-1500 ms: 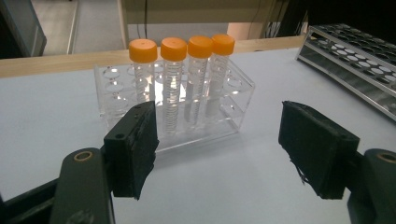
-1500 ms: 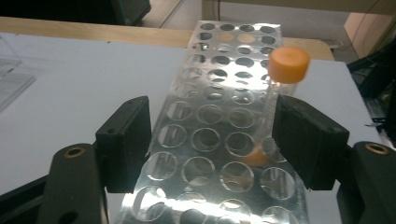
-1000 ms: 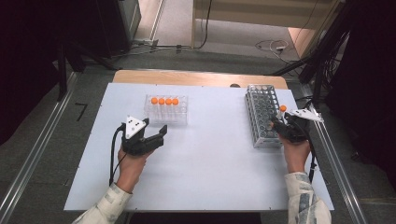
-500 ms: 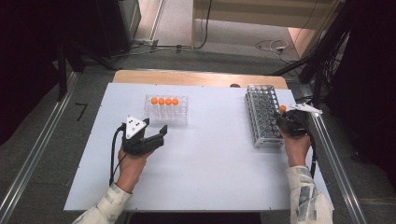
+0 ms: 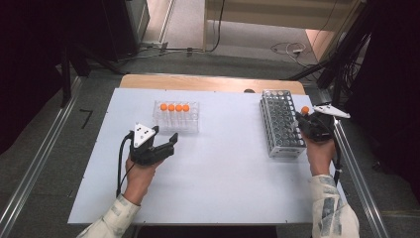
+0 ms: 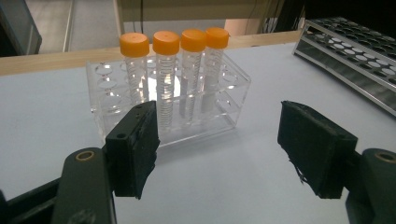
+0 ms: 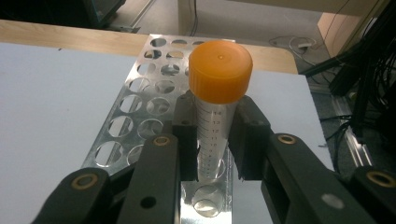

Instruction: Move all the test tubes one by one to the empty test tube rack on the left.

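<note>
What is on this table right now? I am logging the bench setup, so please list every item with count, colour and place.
Capped tube: one, clear with orange cap, upright between the right gripper's pads, over the metal rack.
Tubes in clear rack: four, clear with orange caps, standing in one row.
Clear rack: one, transparent plastic, far left-centre of the table.
Metal rack: one, silver, many round holes, right side of the table.
Table: one, white top with a wooden far edge.
Left gripper: one, black, jaws open, pointing at the clear rack, nothing between them.
Right gripper: one, black; its jaws have just been closing and now clamp the capped tube.
Forearms: two, in light patterned sleeves, entering from the near edge.
</note>
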`<action>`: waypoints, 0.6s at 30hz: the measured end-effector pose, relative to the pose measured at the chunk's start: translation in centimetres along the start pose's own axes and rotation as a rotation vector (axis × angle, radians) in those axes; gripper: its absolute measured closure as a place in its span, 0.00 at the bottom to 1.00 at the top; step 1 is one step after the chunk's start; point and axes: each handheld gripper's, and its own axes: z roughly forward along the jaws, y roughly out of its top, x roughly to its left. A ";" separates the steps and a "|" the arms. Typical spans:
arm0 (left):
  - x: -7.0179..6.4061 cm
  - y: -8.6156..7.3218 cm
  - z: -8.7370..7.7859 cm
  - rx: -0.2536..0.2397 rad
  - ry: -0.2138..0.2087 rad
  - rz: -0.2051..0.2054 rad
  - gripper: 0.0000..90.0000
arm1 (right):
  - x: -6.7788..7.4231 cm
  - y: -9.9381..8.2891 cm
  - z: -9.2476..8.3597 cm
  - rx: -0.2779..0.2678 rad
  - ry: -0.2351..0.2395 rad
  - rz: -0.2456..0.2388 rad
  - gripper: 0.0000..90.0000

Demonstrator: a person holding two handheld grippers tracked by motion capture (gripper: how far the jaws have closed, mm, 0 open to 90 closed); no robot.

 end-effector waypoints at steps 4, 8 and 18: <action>0.0 0.0 0.0 0.001 -0.001 0.001 0.32 | -0.1 0.8 -0.9 -0.020 0.004 0.004 0.79; 0.0 0.0 0.0 0.001 -0.003 0.000 0.32 | 0.4 1.3 -1.9 -0.034 0.031 -0.005 0.80; -0.3 0.0 0.0 0.003 -0.012 0.003 0.32 | 4.7 1.4 -3.6 -0.046 0.199 -0.072 0.80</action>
